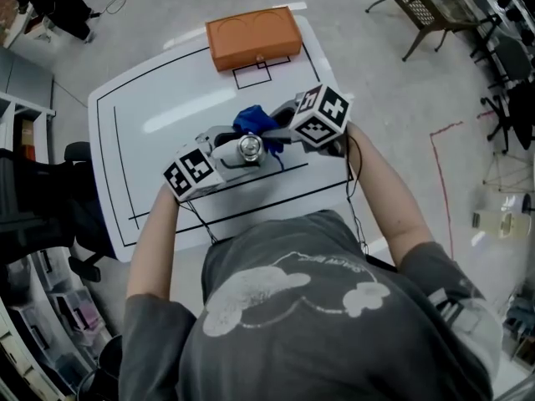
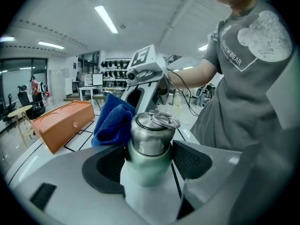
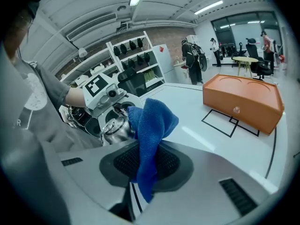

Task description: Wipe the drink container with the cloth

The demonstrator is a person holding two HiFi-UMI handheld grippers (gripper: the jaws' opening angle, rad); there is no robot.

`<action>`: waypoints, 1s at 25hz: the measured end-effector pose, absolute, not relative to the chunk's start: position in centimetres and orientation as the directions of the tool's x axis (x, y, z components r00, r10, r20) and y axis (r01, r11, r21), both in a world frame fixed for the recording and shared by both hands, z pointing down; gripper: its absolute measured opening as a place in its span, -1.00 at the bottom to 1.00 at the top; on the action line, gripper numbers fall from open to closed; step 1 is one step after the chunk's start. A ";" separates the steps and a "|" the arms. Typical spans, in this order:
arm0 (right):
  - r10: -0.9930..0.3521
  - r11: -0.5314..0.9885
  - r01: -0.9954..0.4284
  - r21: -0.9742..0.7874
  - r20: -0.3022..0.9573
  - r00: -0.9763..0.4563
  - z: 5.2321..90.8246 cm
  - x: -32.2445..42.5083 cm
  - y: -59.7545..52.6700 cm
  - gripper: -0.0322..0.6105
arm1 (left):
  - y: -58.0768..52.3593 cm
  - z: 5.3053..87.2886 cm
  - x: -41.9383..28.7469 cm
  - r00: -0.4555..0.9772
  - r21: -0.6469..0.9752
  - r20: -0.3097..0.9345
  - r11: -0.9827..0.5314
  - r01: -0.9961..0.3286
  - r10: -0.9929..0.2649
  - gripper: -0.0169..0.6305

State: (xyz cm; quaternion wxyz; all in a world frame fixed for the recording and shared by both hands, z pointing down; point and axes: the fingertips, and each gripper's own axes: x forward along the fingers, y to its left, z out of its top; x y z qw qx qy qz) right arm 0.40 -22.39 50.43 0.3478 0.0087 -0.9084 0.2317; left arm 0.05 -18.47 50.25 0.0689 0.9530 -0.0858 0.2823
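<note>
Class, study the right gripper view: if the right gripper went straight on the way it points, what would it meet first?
Probably the steel-lidded drink bottle clamped in the left gripper; the blue cloth in the right gripper would touch first. Depth is unclear.

Head view: drink container (image 1: 248, 147) shows only its steel top; body is hidden below. Right gripper view: cloth (image 3: 152, 125) covers most of the container, base out of sight.
</note>
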 end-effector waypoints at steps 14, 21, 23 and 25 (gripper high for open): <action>0.110 0.868 -0.302 -0.394 0.746 -0.657 56.7 0.7 -23.6 -0.72 | -18.5 50.2 0.2 0.833 0.092 0.539 -0.973 -0.210 -0.128 0.03; 0.092 0.849 -0.321 -0.419 0.715 -0.693 57.2 0.6 -23.8 -0.72 | -18.6 50.5 -0.4 0.832 0.134 0.520 -0.943 -0.303 -0.194 0.03; 0.084 0.850 -0.321 -0.417 0.709 -0.700 57.1 0.5 -23.8 -0.72 | -18.7 50.4 -0.7 0.827 0.146 0.509 -0.923 -0.356 -0.238 0.03; 0.077 0.853 -0.318 -0.414 0.703 -0.707 57.1 0.5 -23.8 -0.72 | -18.7 50.3 -1.0 0.815 0.144 0.496 -0.896 -0.419 -0.301 0.03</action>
